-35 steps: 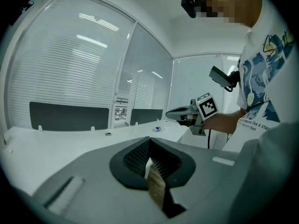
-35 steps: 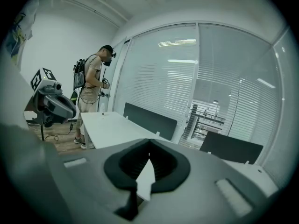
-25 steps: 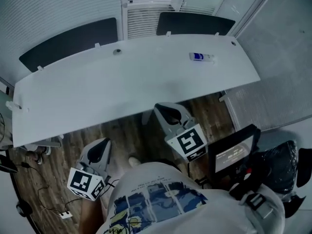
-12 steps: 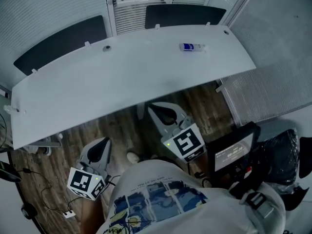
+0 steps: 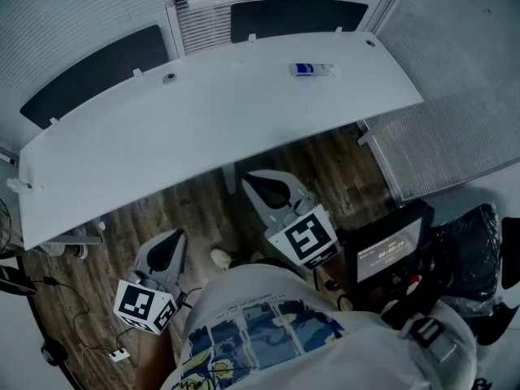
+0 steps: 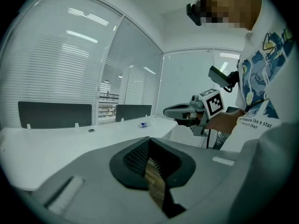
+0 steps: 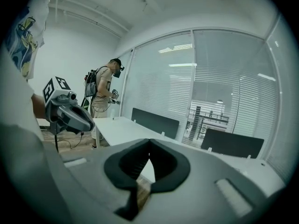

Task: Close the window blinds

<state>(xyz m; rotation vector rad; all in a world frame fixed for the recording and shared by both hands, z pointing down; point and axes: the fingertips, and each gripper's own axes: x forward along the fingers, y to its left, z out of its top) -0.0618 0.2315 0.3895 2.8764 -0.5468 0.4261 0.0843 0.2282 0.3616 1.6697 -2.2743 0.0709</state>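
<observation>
- left gripper (image 5: 172, 239) and right gripper (image 5: 258, 182) are both held with jaws pressed together, nothing gripped
- window blinds (image 5: 195, 23) are seen past the long white desk (image 5: 203, 128), which stands in between
- dark divider panels (image 5: 296, 16) are lined along its far edge, small bottle (image 5: 311, 70) lying on top

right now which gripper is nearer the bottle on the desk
Right. The right gripper is near the desk edge, short of the bottle; the left gripper is farther back and left.
</observation>
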